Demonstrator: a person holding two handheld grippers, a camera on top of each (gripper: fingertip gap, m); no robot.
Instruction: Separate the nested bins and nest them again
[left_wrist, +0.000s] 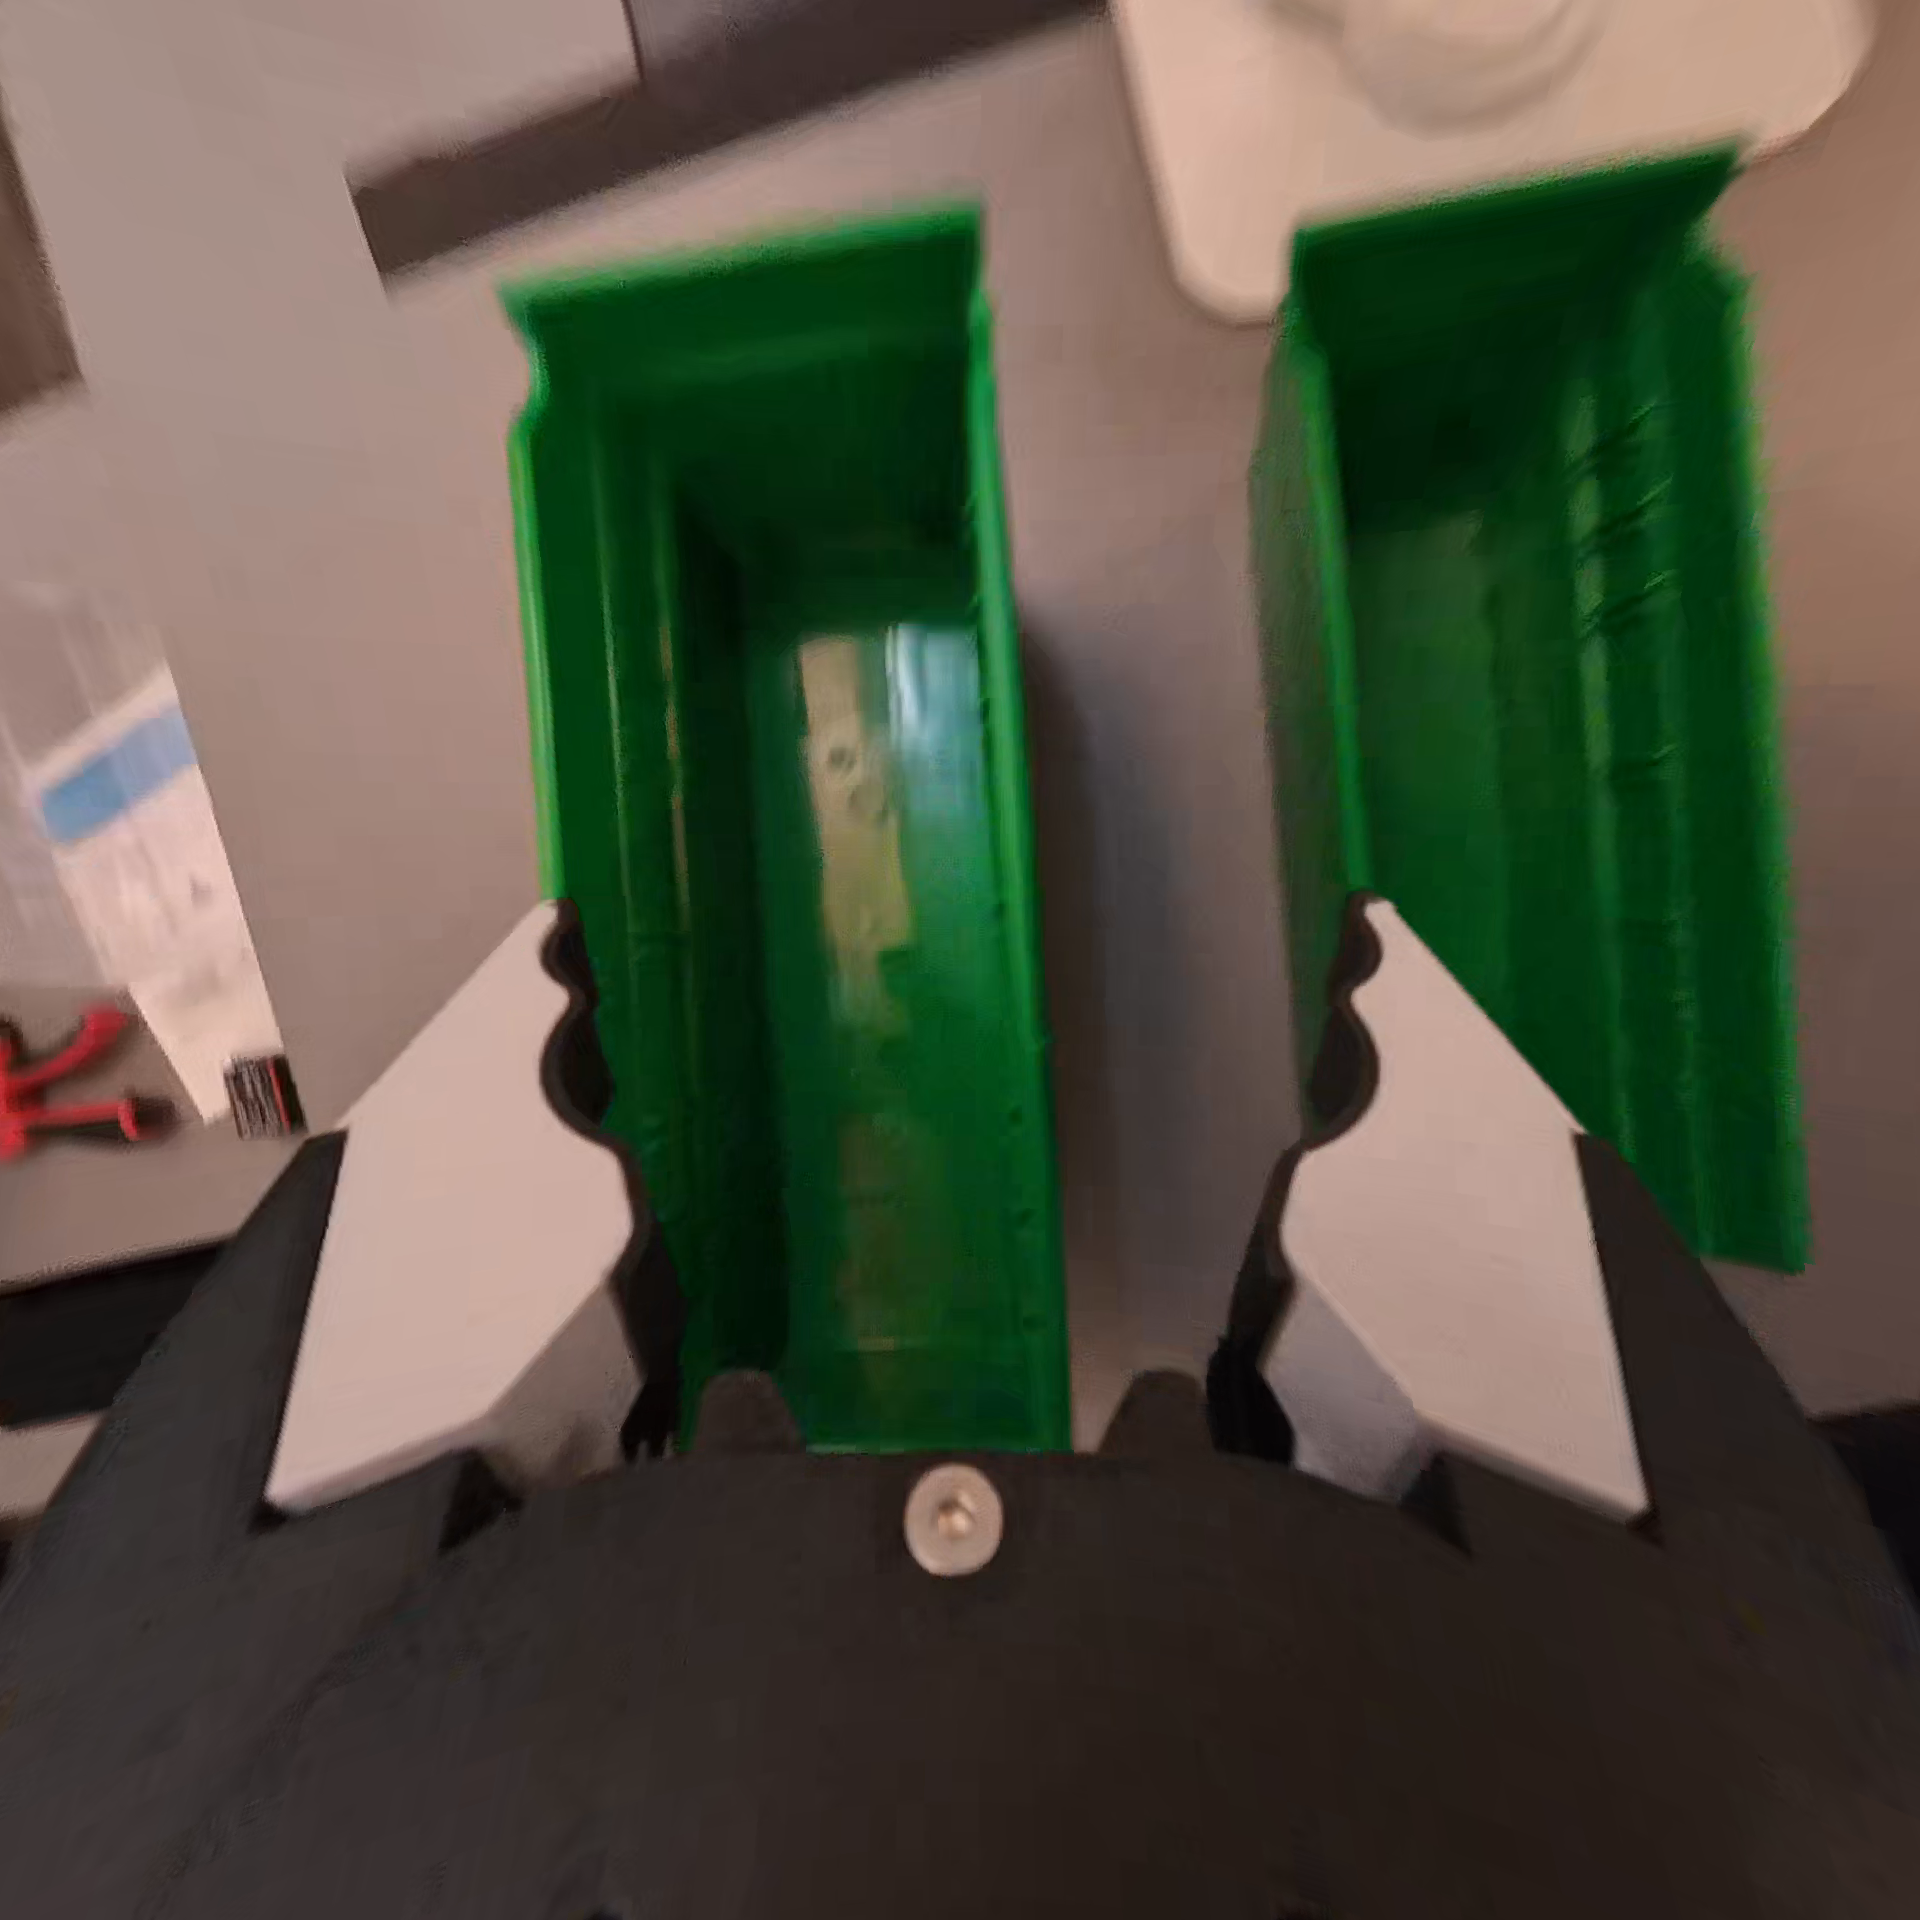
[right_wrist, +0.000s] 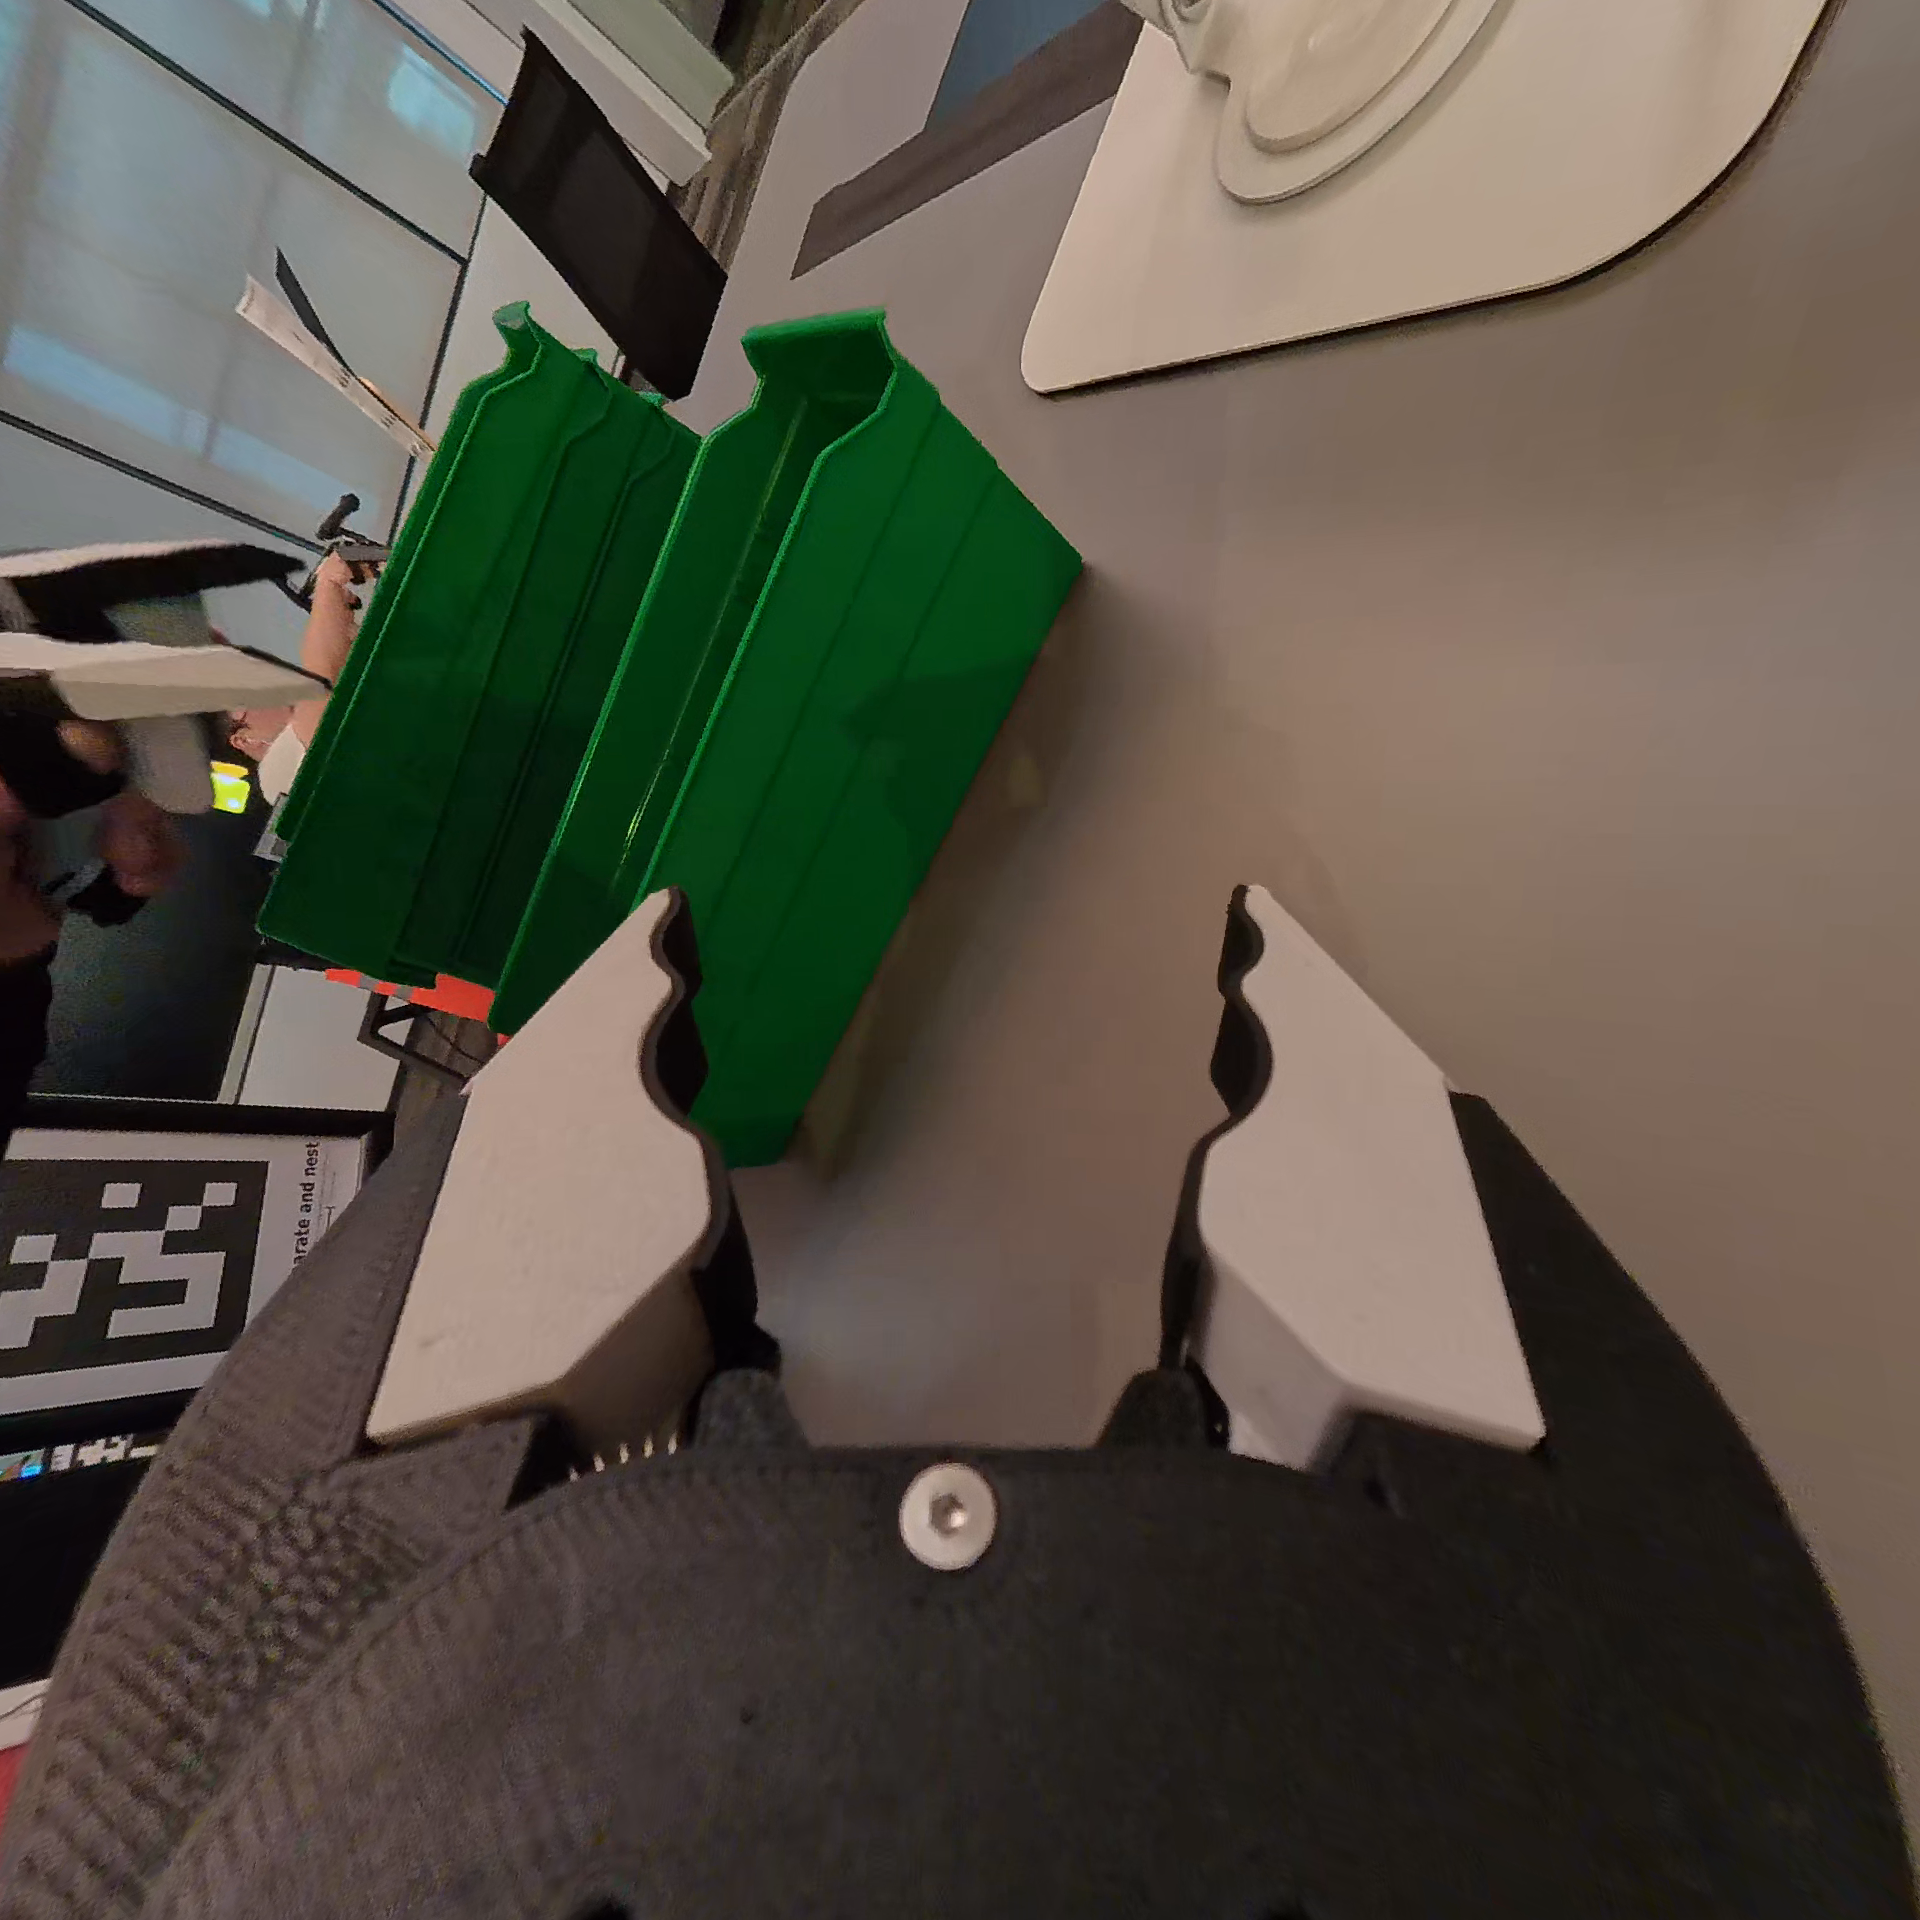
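Writing first: a black-and-white square marker card (right_wrist: 125, 1262) sits at the left edge of my right wrist view with a printed line along its side, and a white packet with a blue band (left_wrist: 114, 790) shows in the left wrist view, too blurred to read; no brand on the bins that I can see. Surface is a matte grey table (right_wrist: 1455, 831), with a white rounded mat (right_wrist: 1299, 260) carrying a pale round dish (right_wrist: 1340, 94) at the far side. Red-handled pliers (left_wrist: 62, 1081) lie at the left edge of the table. Beyond the table I see glass partitions, a dark screen (right_wrist: 603, 218) and a person (right_wrist: 94, 810) in the background. The two green bins are apart, side by side on the table, both long and narrow with stepped walls and open tops. Left bin (left_wrist: 582, 779) lies between my left tool (left_wrist: 961, 920) fingers, not gripped; fingers spread wide apart. Right bin (left_wrist: 1662, 831) sits just beside it. Right tool (right_wrist: 956, 904) is also spread apart, holding nothing, its left finger overlapping the right bin's near end in view.
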